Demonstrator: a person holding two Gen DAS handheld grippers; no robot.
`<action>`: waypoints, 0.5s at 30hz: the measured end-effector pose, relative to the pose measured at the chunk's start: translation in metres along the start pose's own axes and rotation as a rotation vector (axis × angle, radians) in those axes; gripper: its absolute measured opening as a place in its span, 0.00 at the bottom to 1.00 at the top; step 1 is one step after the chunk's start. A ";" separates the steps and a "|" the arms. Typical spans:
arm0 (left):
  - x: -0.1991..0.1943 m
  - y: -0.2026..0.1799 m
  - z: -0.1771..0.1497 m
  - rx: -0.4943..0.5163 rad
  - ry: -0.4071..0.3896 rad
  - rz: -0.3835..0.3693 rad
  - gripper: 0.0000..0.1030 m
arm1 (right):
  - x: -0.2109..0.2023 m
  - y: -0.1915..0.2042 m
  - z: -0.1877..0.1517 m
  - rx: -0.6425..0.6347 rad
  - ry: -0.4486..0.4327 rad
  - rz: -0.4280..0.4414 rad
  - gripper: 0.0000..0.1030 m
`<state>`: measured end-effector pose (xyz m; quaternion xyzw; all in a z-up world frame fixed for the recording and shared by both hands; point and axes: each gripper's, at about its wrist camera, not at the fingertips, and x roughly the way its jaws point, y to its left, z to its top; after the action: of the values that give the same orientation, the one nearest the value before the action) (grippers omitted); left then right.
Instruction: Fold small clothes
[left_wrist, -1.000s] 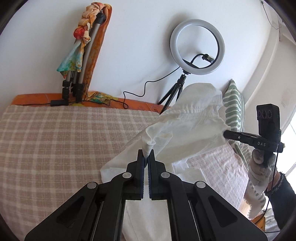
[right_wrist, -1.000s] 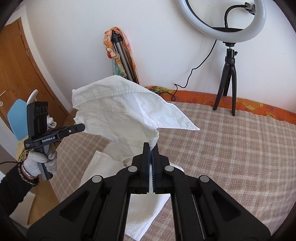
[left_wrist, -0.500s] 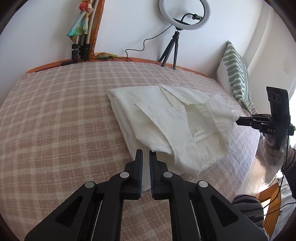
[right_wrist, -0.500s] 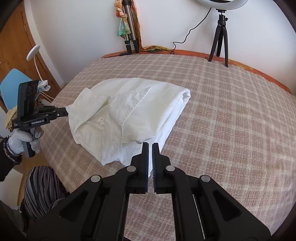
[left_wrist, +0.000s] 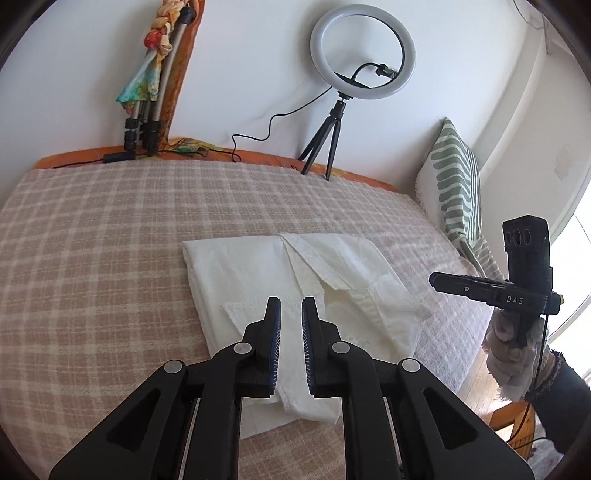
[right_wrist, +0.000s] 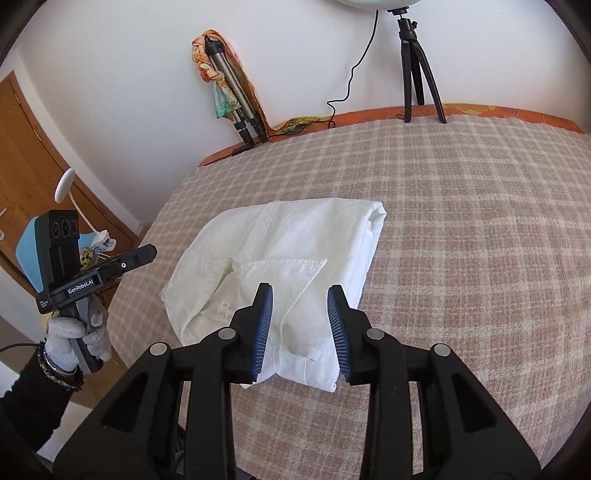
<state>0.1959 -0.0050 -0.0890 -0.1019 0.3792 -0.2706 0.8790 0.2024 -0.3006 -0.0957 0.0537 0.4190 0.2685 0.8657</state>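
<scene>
A white shirt (left_wrist: 295, 280) lies folded on the checked bedspread (left_wrist: 92, 240), collar side up; it also shows in the right wrist view (right_wrist: 295, 251). My left gripper (left_wrist: 291, 306) hovers over the shirt's near edge with its jaws a little apart and empty. My right gripper (right_wrist: 300, 295) is open wider and empty, just above the shirt's near end. In the left wrist view the right gripper (left_wrist: 480, 288) is off the bed's right side; in the right wrist view the left gripper (right_wrist: 110, 262) is off the bed's left side.
A ring light on a tripod (left_wrist: 362, 66) and a folded tripod with a colourful scarf (left_wrist: 155, 85) stand by the far wall. A green striped pillow (left_wrist: 454, 184) lies at the right. A wooden door (right_wrist: 22, 155) and a blue chair (right_wrist: 29, 236) are beside the bed.
A second ago both grippers held the shirt up, shut on it. It was laid on the bed, and both grippers have since opened and let go.
</scene>
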 end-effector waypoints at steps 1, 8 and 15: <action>0.007 -0.003 0.003 0.005 0.012 -0.008 0.09 | 0.007 0.006 0.003 -0.021 0.006 -0.003 0.32; 0.049 0.002 -0.016 0.004 0.123 0.006 0.10 | 0.058 0.011 -0.012 -0.077 0.109 -0.070 0.33; 0.051 0.027 -0.062 -0.049 0.103 -0.069 0.09 | 0.069 -0.005 -0.047 -0.078 0.142 -0.061 0.32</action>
<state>0.1905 -0.0086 -0.1733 -0.1222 0.4267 -0.2964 0.8457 0.2039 -0.2756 -0.1762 -0.0120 0.4700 0.2610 0.8431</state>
